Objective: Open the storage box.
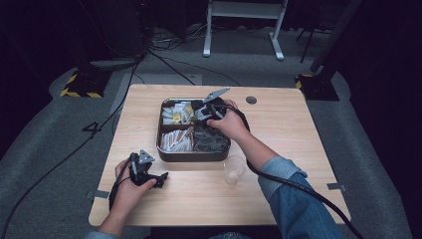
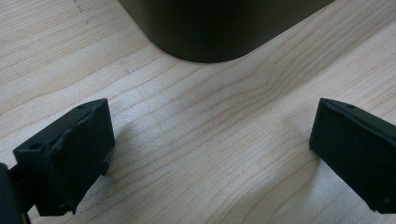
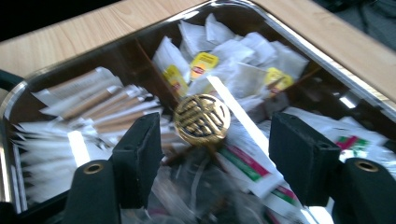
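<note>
Right gripper [image 3: 212,140], jaws apart and empty, hovers over the tray [image 1: 166,155]; its gold knob [image 3: 202,118] lies just ahead, between the jaws; the left gripper [image 1: 160,178] rests open

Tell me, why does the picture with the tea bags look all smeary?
In the right gripper view the tray and tea bags look streaked, most likely motion blur, and the metal rim glares; the left gripper view is sharp, with soft jaw shadows on the table; the high view is dim around the edges.
</note>
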Demonstrator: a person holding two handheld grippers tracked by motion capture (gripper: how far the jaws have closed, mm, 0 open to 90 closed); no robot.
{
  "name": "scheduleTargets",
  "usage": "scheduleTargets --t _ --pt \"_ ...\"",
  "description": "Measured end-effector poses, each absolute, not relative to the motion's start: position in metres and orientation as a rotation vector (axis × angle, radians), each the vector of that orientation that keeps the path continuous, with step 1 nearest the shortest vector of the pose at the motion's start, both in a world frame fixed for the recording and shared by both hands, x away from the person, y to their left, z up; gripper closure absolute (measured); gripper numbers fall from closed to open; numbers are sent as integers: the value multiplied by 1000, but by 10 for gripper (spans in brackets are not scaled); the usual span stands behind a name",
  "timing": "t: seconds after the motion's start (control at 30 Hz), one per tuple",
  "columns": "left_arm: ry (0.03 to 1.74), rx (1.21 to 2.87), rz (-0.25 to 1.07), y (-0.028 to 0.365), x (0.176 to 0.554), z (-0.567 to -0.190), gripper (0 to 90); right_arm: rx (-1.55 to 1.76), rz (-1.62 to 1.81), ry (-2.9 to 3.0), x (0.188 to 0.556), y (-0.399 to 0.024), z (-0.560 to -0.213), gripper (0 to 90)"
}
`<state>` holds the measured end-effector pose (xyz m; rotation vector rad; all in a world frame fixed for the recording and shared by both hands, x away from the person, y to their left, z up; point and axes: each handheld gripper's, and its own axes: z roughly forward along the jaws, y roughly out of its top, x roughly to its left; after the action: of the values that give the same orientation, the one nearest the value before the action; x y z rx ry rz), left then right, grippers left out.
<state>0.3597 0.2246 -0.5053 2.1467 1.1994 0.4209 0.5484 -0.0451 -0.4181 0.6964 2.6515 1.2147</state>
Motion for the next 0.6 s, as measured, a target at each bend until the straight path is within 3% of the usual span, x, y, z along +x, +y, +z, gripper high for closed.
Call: scheduleTargets --t 0.6 --pt "1199 2146 421 225 360 -505 3 716 1116 2668 551 -23 -434 506"
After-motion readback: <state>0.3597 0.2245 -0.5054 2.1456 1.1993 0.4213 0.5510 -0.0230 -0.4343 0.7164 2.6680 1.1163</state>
